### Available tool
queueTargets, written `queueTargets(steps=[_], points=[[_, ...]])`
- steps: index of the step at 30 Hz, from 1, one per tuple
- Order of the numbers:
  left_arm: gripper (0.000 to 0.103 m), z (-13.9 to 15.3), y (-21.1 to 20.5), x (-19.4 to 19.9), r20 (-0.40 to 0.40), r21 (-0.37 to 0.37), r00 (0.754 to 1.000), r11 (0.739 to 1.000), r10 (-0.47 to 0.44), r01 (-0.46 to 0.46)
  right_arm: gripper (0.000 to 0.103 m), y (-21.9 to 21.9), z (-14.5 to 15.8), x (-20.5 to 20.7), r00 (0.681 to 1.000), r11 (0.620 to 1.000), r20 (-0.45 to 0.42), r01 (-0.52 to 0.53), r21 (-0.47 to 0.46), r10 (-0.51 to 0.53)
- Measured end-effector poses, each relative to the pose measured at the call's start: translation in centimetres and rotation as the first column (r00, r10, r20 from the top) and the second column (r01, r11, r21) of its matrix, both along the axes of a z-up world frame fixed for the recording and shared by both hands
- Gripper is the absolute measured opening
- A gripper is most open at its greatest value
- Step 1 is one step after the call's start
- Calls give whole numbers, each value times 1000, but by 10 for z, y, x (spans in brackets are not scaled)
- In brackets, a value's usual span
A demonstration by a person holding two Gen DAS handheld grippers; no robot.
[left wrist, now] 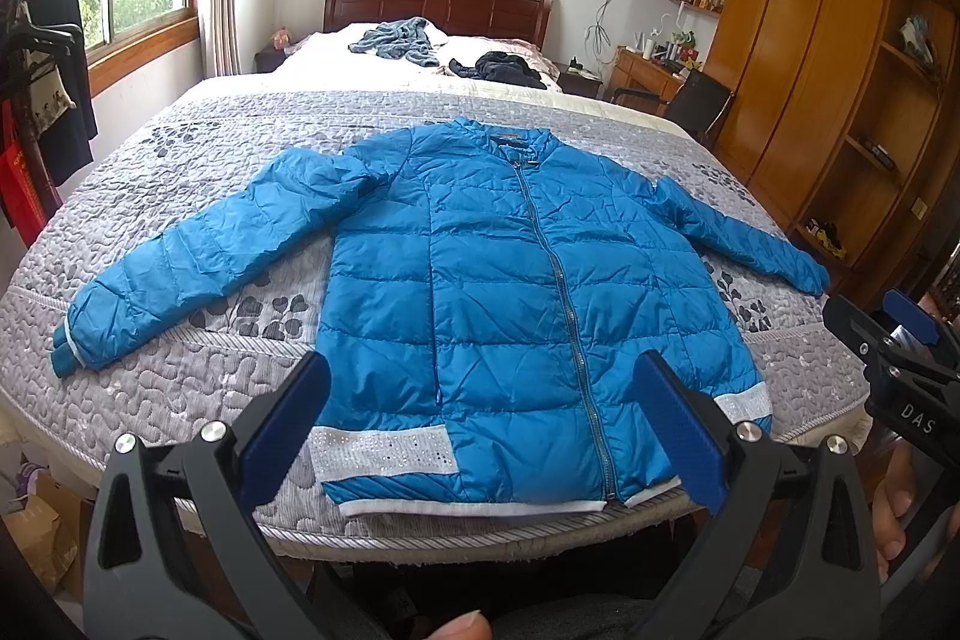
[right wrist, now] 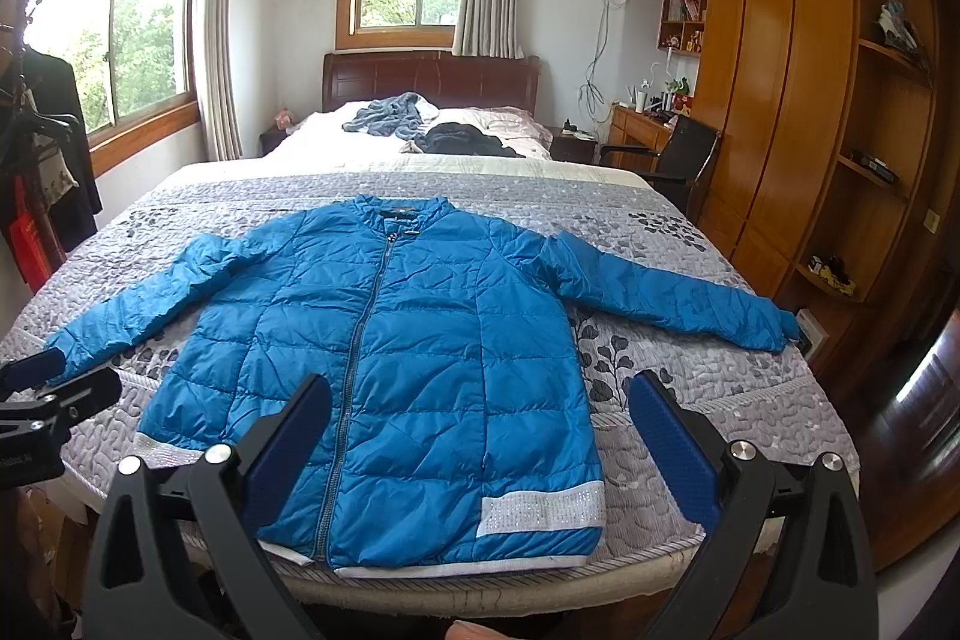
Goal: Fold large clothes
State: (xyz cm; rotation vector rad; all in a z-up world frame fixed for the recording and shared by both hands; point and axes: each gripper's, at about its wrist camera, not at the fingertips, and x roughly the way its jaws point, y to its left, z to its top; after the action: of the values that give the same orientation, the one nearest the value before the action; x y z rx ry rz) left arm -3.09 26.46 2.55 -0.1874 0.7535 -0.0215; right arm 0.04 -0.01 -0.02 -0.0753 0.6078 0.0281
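Spread flat, zipped and front up on the grey quilted bed (left wrist: pixel 180 388), blue puffer jacket (left wrist: pixel 492 292) with both sleeves out sideways and hem at the near edge; farther back, a grey-blue garment (left wrist: pixel 396 43) and a dark garment (left wrist: pixel 507 70) heaped near the pillows. Held short of the hem, left hand-held gripper (left wrist: pixel 480 430) and right hand-held gripper (right wrist: pixel 480 454), each with blue pads wide apart and empty. Readable only "DAS" on the right tool's body at the left view's edge; collar label too small to read.

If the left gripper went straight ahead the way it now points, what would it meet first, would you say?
Most likely the blue jacket spread flat on the bed: the open left gripper frames its lower front, though depth is hard to judge.
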Motion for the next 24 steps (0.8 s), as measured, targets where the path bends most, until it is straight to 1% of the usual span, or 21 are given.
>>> queueTargets(steps=[24], points=[[100,-1,1,1,0,0,1000,1000,0,0,99,3,0,-1,1000,1000,-1,-1,-1,1]])
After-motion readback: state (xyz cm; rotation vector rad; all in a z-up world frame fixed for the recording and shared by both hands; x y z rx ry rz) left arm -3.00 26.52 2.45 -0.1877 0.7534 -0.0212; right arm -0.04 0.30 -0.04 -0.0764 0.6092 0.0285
